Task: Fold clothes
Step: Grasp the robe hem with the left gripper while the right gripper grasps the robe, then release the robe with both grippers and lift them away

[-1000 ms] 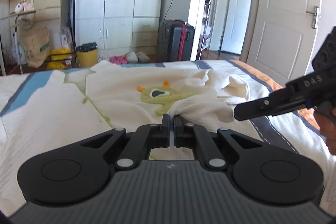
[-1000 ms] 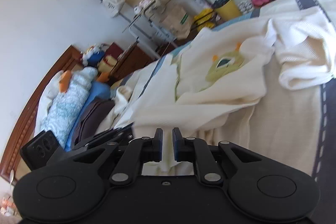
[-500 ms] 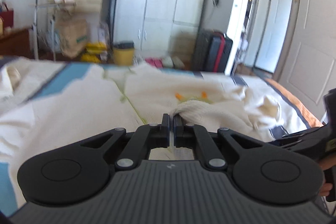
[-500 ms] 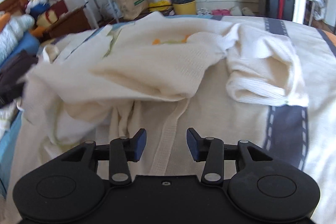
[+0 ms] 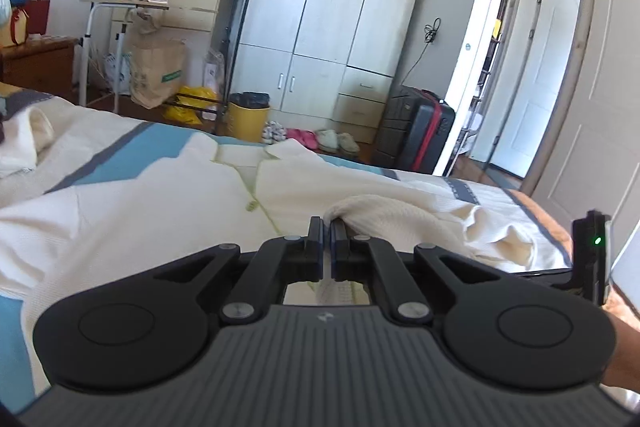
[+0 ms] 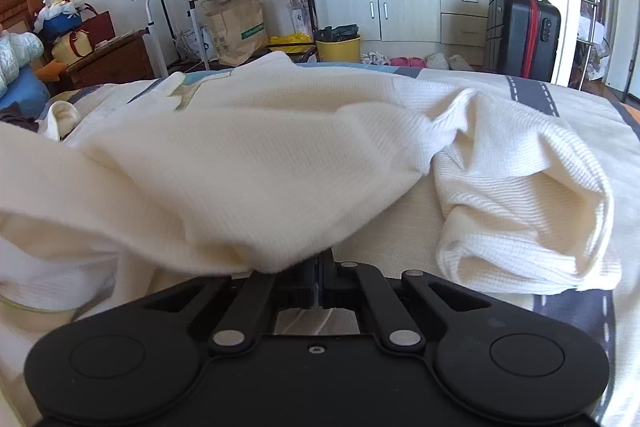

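- Half a second on, the right gripper has dropped from hovering with jaws spread above the cloth to a clench on the near fold of the cream garment, whose edge now drapes over its fingertips
- Spread across the striped bed cover, the garment lies rumpled, one sleeve bunched to the right of the main body and a green-trimmed neckline toward the far edge of the bed
- Gone from the left wrist view is the green monster print seen a second ago, now covered by cloth pulled over it, a sign the fold is under way
- Clamped tight on a pinch of the same knit, the left gripper holds its corner just above the bed, as it did in both earlier frames
- With both tools gripping fabric, the fold looks ready to be carried across; the loose sleeve is likely to need tucking in afterwards
- Beyond the bed stand a pale wardrobe, a black suitcase with a red stripe and a yellow bin
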A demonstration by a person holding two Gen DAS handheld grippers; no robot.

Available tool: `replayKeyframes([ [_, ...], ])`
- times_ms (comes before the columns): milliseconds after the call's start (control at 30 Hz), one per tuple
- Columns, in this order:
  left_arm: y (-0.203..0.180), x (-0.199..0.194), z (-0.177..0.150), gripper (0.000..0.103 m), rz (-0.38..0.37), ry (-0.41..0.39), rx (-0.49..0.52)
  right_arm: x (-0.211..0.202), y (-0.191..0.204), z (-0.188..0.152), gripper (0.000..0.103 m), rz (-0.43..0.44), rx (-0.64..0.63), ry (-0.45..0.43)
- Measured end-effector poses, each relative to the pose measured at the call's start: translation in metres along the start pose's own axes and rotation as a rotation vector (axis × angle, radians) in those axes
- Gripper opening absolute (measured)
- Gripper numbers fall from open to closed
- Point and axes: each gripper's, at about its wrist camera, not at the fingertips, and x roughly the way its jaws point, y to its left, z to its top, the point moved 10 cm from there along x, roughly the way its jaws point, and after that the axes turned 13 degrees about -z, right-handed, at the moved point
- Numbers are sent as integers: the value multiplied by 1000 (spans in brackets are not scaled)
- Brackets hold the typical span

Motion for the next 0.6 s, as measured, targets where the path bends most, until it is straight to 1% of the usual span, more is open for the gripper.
replayKeyframes([
  [67,-3,0,1,2,-31,-4,-18,-19,-17,3,1,-50,67,11],
  [133,-10,1,0,2,-109,1,-61,-50,-40,8,1,-118,101,-16],
  [200,-24,3,-3,3,-214,18,-104,-88,-72,15,1,-202,142,-77],
  [233,-33,4,-5,3,-275,36,-126,-107,-88,18,1,-245,165,-109],
  [333,-61,8,-19,5,-385,106,-150,-164,-129,14,1,-339,226,-185],
  [400,-79,11,-28,5,-454,153,-163,-195,-150,9,1,-414,207,-209],
  [433,-87,12,-33,5,-474,186,-139,-208,-161,6,1,-461,183,-211],
  [467,-93,15,-41,5,-467,233,-95,-218,-172,0,1,-481,189,-190],
  [500,-98,19,-50,5,-453,284,-48,-221,-184,-8,1,-463,242,-142],
  [567,-97,30,-69,5,-418,375,-35,-215,-205,-29,1,-390,383,-37],
  [600,-96,35,-79,5,-400,420,-34,-210,-214,-39,1,-347,463,-3],
])
